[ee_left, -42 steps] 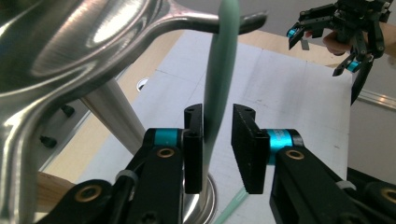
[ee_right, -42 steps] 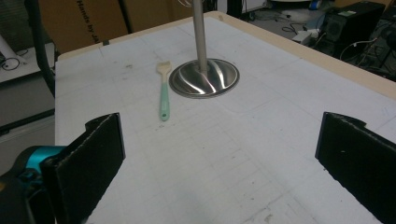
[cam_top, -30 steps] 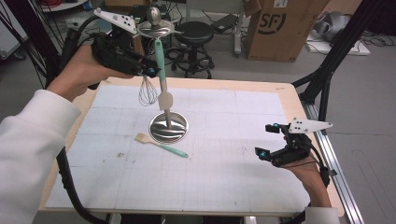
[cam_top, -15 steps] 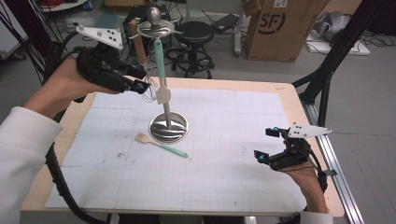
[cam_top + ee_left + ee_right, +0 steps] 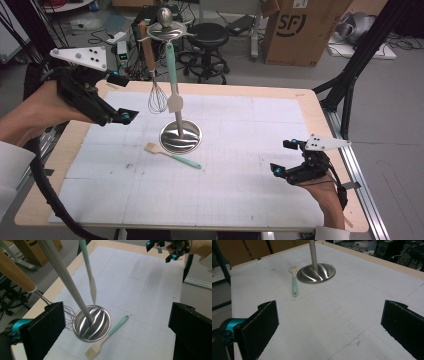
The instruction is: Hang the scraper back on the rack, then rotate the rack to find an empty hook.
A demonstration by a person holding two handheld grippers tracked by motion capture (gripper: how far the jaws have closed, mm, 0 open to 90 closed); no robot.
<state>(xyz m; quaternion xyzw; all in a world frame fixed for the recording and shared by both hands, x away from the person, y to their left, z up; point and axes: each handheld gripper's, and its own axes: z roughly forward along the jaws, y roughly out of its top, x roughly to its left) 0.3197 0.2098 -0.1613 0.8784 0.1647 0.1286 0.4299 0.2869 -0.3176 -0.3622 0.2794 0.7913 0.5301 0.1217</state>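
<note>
A metal utensil stand (image 5: 181, 136) rises from a round base at the middle of the white mat. From its top ring hang a wooden-handled whisk (image 5: 156, 97) and a teal-handled spatula (image 5: 173, 80). A teal-handled brush (image 5: 172, 155) lies flat just in front of the base. My left gripper (image 5: 121, 97) hovers left of the whisk, clear of it; its jaws have just been opening and hold nothing. In the left gripper view its jaws (image 5: 116, 315) frame the base (image 5: 96, 323) and the brush (image 5: 107, 336). My right gripper (image 5: 283, 157) rests open and empty near the mat's right front, facing the stand (image 5: 317, 272).
The white grid mat (image 5: 240, 190) covers most of the wooden table (image 5: 310, 100). Behind the table stand a black stool (image 5: 210, 37) and a cardboard box (image 5: 295, 30). A black frame strut (image 5: 360, 65) slants past the right rear corner.
My left gripper has pulled away to the left and slightly down from the stand's top, and its jaws have spread apart. The whisk stays hanging. The right gripper has kept still.
</note>
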